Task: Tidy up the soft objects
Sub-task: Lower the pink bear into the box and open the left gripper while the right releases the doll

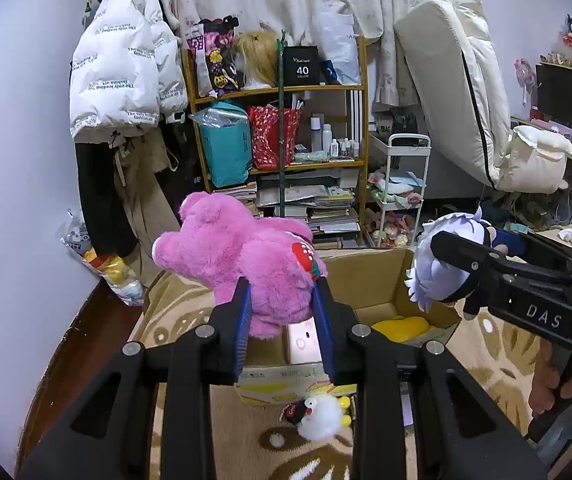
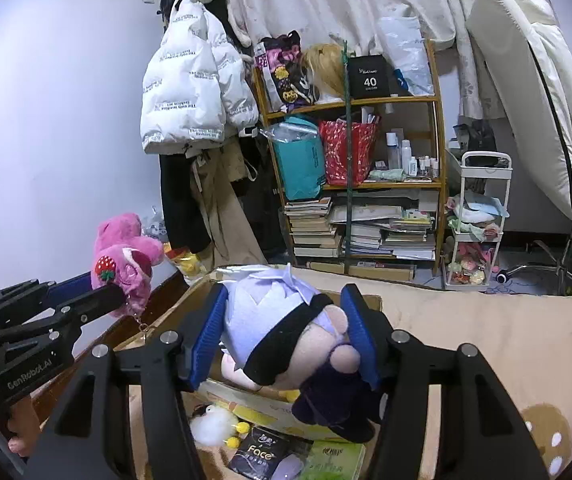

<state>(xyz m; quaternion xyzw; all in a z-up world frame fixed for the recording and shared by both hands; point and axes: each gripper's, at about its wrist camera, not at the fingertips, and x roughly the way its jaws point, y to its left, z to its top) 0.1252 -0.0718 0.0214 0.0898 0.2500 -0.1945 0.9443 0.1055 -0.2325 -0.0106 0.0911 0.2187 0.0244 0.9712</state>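
Observation:
My left gripper (image 1: 283,314) is shut on a pink plush bear (image 1: 237,256) with a strawberry patch and holds it in the air above an open cardboard box (image 1: 370,280). The bear also shows at the left of the right wrist view (image 2: 125,264). My right gripper (image 2: 286,340) is shut on a plush doll (image 2: 286,332) with pale lilac hair and dark clothes, also above the box. That doll shows in the left wrist view (image 1: 446,264), held at the right. A yellow plush (image 1: 402,328) and a pink item (image 1: 304,344) lie inside the box.
A small white fluffy chick toy (image 1: 320,416) lies on the beige rug in front of the box, near a black packet (image 2: 261,452) and a green packet (image 2: 334,460). A cluttered wooden shelf (image 1: 281,128), hanging coats, a white trolley (image 1: 402,192) and a leaning mattress stand behind.

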